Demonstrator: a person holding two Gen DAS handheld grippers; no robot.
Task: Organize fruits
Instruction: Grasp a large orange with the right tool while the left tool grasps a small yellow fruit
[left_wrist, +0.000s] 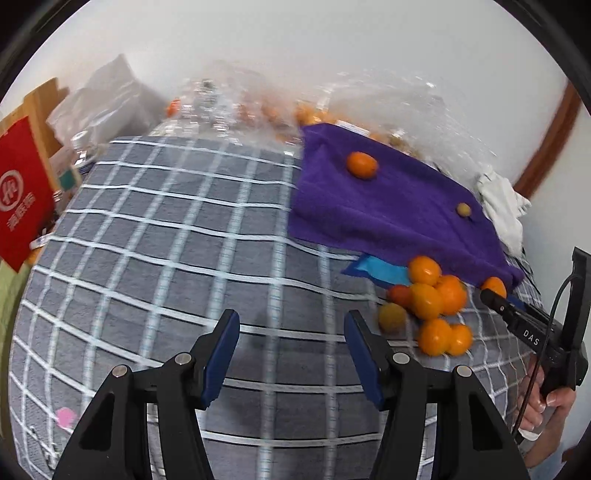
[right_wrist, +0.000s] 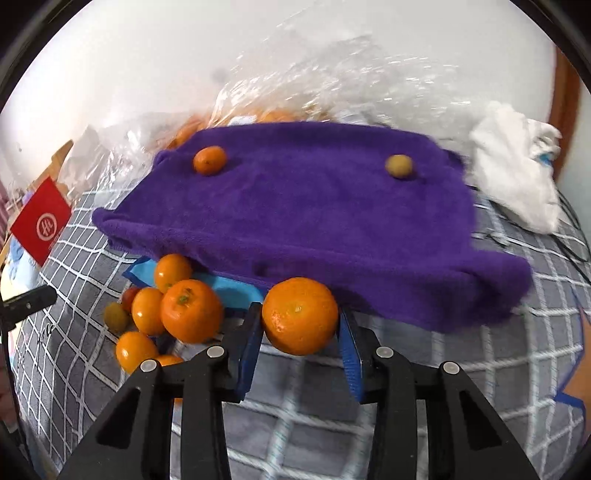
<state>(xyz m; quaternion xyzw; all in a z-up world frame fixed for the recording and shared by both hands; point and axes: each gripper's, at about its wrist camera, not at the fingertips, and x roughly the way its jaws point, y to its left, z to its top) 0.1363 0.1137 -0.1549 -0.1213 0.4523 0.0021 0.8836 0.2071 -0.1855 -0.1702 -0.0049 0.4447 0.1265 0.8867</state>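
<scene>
On the grey checked bedcover (right_wrist: 295, 424) a purple plush towel (right_wrist: 314, 229) is spread. The round orange mandarin (right_wrist: 300, 316), clamped at the towel's near edge by the right gripper (right_wrist: 300, 332), should be lifted gently. The left gripper (left_wrist: 291, 354) is held open, empty.

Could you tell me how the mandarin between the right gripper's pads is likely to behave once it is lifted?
The mandarin is round and glossy, so it could roll or slip if the right gripper loosens. The pads touch only its sides, so the hold looks modest. Its skin probably gives a little; a hard squeeze might bruise it.
</scene>
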